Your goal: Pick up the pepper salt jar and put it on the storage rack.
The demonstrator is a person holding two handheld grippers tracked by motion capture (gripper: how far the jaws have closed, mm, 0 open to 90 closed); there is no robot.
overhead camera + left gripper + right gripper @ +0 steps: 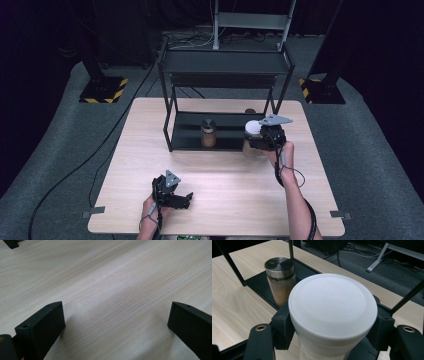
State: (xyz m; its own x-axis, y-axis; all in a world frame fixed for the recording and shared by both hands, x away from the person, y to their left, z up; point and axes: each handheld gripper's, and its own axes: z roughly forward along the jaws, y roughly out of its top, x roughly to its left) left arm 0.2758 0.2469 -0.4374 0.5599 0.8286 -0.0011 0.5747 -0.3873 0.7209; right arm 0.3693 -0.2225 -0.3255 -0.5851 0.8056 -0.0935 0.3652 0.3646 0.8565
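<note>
White-lidded jar gripped at the front edge of the black shelf rack, placing not finished.

The right claw point(332, 340) is clamped on a jar with a broad white plastic lid point(333, 307), its jaws pressing either side just under the lid; in the high view this jar point(253, 129) sits right of centre, at the right end of the black metal shelf rack point(225, 60). A glass shaker with a shiny metal cap and brown contents point(280, 280) already stands on the rack's lower tray, upper left in the right gripper view. Judging from this, one jar is stowed and the held one is yet to be set down and released. The left claw point(115, 322) rests low over the pale wooden worktop point(150, 150) at lower left, jaws wide apart, nothing between them.
</note>
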